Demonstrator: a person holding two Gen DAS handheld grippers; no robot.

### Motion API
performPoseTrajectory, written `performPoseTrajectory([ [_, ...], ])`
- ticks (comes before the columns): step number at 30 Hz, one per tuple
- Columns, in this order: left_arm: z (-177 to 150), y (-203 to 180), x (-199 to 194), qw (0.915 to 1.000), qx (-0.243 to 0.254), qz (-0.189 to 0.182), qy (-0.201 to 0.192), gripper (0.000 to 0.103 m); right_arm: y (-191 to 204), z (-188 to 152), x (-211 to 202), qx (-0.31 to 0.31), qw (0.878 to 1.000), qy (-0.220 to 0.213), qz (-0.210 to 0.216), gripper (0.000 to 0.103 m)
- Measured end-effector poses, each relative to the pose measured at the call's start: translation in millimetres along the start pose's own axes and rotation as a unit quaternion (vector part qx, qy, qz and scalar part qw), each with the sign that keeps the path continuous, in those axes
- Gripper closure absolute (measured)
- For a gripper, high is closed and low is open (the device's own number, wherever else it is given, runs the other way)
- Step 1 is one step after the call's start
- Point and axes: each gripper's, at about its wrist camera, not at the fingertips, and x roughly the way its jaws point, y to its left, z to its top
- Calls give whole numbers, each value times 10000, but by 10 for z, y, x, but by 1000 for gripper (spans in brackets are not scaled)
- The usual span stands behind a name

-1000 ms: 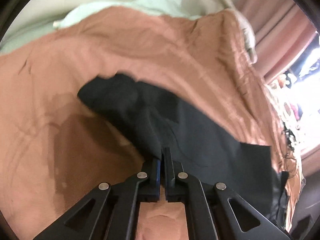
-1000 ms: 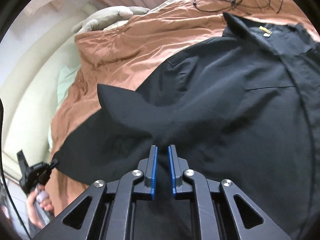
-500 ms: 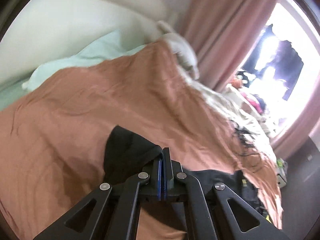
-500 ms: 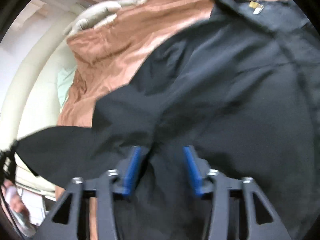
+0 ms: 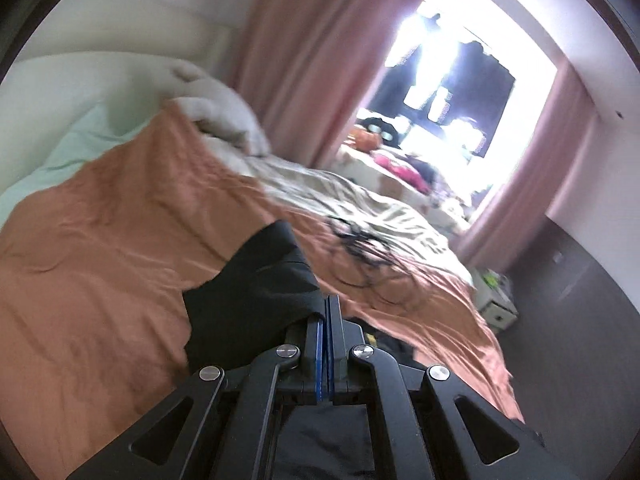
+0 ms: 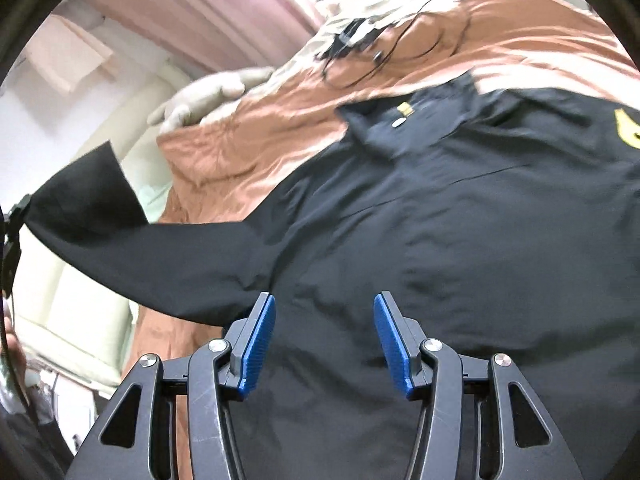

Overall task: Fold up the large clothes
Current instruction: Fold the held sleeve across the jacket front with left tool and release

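Observation:
A large black shirt with a yellow label lies spread on the rust-brown bedspread. My left gripper is shut on the shirt's sleeve end and holds it well above the bed. In the right wrist view that sleeve stretches up and to the left, away from the shirt body, to the left gripper at the frame's edge. My right gripper hovers open over the shirt's lower body, and nothing is between its blue pads.
A tangle of black cables lies on the bedspread beyond the collar. A white pillow and a mint sheet sit at the head of the bed. Pink curtains frame a bright window, and a small white cabinet stands beside the bed.
My left gripper has risen with the sleeve, which now hangs stretched above the bed. My right gripper has opened, let go of the cloth and shifted across the shirt body.

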Motion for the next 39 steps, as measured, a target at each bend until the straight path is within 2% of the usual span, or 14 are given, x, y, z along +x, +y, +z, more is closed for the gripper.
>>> performPoseTrajectory([
  [7,-270,-633,350,9976,363,-355,461,103,-575,24,-666,330,9987,-383,-42,51],
  [15,-731,-1203,854,9914,617,-606,980,103,-1194,-91,-1156,747,9950,-642,-180,51],
  [18,-966,-1417,1054,9864,726,-813,1232,103,-1367,-139,-1237,836,9940,-654,-263,51],
  [20,-1176,-1573,1213,9791,811,-992,1577,103,-1476,-170,-1293,886,9932,-675,-336,51],
  [22,-1410,-1728,1375,9699,949,-1015,2001,101,-1555,-197,-1322,926,9926,-670,-409,50],
  [23,-1563,-1799,1472,9615,1042,-1054,2314,93,-1590,-211,-1329,937,9925,-648,-446,47],
  [24,-1715,-1845,1557,9510,1084,-1161,2653,77,-1613,-217,-1326,946,9924,-629,-474,37],
  [25,-1805,-1887,1598,9447,1077,-1254,2833,67,-1630,-228,-1331,951,9922,-634,-492,29],
  [26,-1918,-1896,1623,9384,1067,-1371,2988,48,-1641,-238,-1333,943,9922,-648,-499,28],
  [27,-1964,-1890,1631,9370,1095,-1384,3013,37,-1634,-242,-1320,924,9925,-638,-492,28],
  [29,-2035,-1832,1559,9396,1188,-1311,2931,32,-1617,-248,-1282,918,9929,-575,-481,28],
  [32,-1990,-1595,1462,9438,1134,-1207,2861,31,-1555,-241,-1189,864,9938,-501,-482,28],
  [37,-1750,-1023,1254,9606,1004,-602,2521,31,-1311,-230,-914,641,9961,-320,-517,28],
  [39,-1684,-775,1206,9648,949,-351,2427,31,-1145,-234,-766,429,9972,-197,-585,28],
])
